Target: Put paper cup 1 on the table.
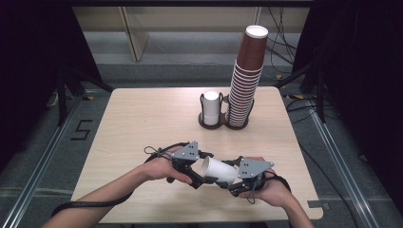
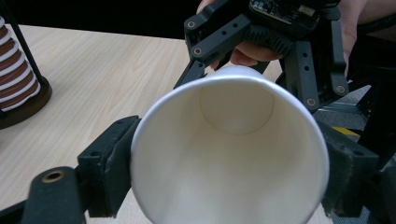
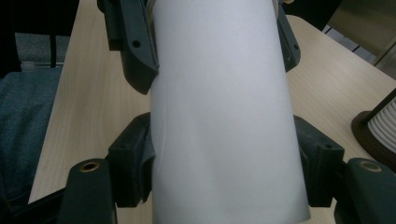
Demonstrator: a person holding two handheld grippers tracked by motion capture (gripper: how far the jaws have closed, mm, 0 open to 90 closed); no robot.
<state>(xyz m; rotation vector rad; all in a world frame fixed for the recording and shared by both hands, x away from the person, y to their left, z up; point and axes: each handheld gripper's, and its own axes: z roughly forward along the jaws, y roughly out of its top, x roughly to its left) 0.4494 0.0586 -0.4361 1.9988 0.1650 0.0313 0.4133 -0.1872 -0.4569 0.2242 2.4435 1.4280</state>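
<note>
- Held off the table (image 1: 142, 118) on its side: 1 white paper cup (image 1: 219, 170), bridging the 2 grippers, well short of the cup holder (image 1: 223, 124) at the far side.
- Right gripper (image 1: 236, 186): clenched on the cup's narrow base end, pads pressed against the wall on both sides, as the right gripper view shows (image 3: 224, 116).
- Left gripper (image 1: 197, 178): jaws flanking the rim end, 1 on each side of the open mouth (image 2: 229, 154), both pads against the wall and grasping the cup.
- Step in hand, by judgement: a hand-over or 2-handed hold of a single cup, the left taking the rim end while the right keeps the base.
- Beyond the fingertips: a short white stack (image 1: 211, 107) in 1 bay of the holder, a tall brown stack (image 1: 246, 76) in the bay beside it.
- Next move calls for: a firm but gentle left grip, so as not to crush the thin rim, then release by the right.
- After that, probably: turning the cup to match the white stack and carrying it there, clear of the tall brown stack, which could topple if bumped.
</note>
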